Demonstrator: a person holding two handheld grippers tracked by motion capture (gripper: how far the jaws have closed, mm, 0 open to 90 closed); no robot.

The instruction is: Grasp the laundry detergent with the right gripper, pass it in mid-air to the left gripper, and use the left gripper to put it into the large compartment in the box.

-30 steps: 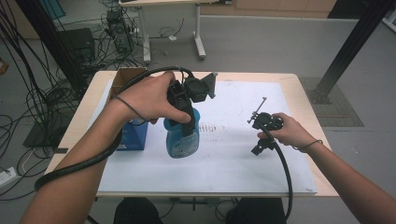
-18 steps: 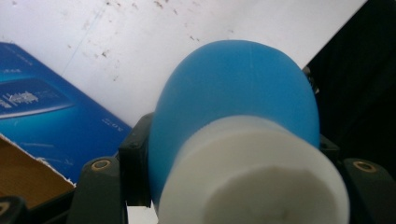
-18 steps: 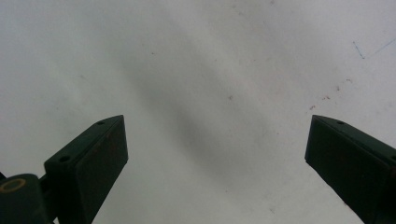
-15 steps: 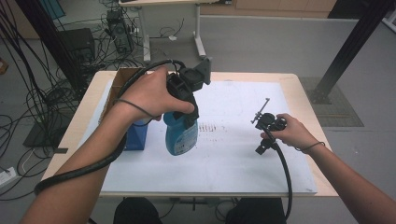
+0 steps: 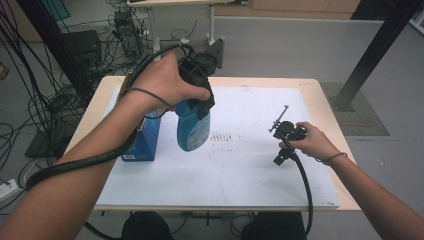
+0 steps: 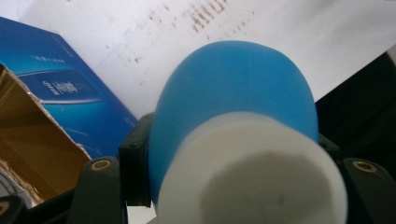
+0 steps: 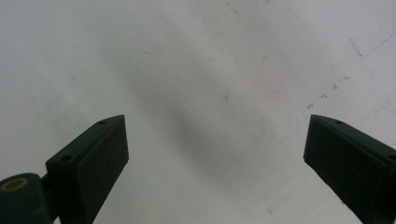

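Left gripper [image 5: 197,97] is clamped on the blue bottle [image 5: 192,127], its long axis hanging downward beside the blue carton [image 5: 145,140]; right gripper [image 5: 278,123], jaws apart, lies well apart to the right

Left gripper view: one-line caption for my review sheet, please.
Left gripper clamped on a blue bottle with a white cap, above the white sheet, beside a blue box.

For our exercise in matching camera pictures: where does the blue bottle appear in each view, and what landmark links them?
High view: blue bottle left of centre, hanging from the left claw, above the white sheet.
Left gripper view: centre, white cap nearest the lens.
Right gripper view: not in it.
Shared landmark: the white sheet; also the blue box.
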